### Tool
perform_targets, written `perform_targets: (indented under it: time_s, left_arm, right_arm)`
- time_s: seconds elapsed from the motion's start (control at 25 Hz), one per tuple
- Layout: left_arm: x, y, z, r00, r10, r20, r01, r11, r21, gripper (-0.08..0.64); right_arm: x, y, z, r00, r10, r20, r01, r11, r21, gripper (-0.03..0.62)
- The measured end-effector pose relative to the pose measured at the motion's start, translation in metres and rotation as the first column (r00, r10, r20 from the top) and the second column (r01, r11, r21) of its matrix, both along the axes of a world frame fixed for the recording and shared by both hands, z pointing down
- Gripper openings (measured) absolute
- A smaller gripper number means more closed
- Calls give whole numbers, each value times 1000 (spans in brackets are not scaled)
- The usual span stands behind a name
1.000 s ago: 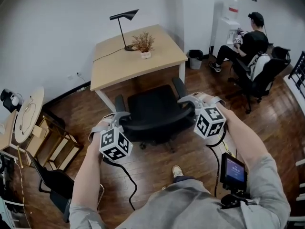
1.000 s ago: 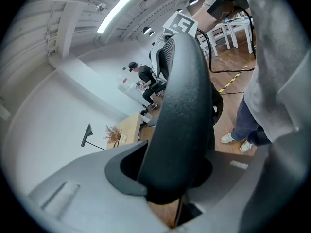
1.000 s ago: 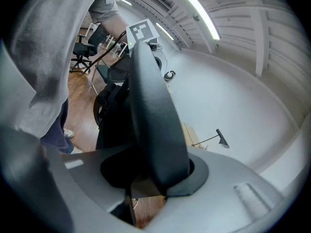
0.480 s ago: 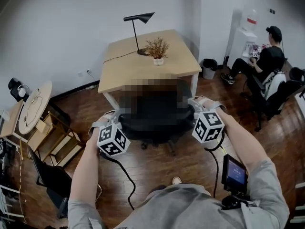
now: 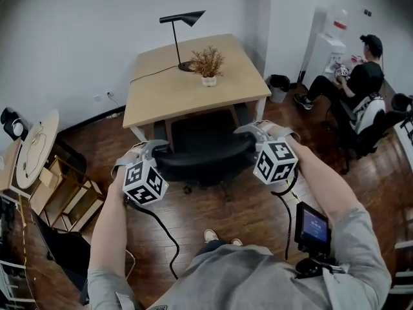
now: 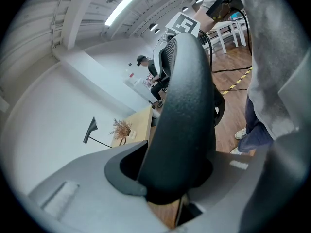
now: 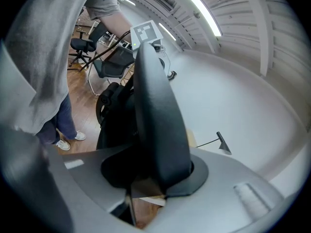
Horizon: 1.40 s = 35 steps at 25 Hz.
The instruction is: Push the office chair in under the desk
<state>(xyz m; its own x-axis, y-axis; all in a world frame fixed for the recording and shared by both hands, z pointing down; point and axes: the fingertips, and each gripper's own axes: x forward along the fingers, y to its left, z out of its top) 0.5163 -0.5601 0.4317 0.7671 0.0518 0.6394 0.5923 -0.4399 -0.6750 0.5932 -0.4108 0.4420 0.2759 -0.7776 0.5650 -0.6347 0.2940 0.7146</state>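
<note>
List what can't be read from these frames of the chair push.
- Head view: the front of the office chair seat is hidden under the desk top.
- Head view: the chair base is mostly covered by the backrest.
- Left gripper view: the backrest blocks most of the desk.
- Head view: the seated person's hands are too small to read.

Light wood tabletop (image 5: 158, 99): black desk lamp (image 5: 190, 17) and small potted dried plant (image 5: 207, 65) side by side near back. Dark wood floor (image 5: 251, 205) bears black office chair (image 5: 200, 154).
</note>
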Motion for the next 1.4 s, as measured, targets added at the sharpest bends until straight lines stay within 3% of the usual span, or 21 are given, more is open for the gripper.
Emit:
perform_targets:
  time_s: [0.84,1.4]
  left_arm:
    - [92,-77,1,999,49,-3,-49,999,0,126]
    - [140,-103,2,999,43,-5,-43,999,-3,127]
  right_arm:
    - [83,-74,-1,996,84,17,-84,996,3,143]
    - [132,-101,1,998,59,8,-59,998,7,143]
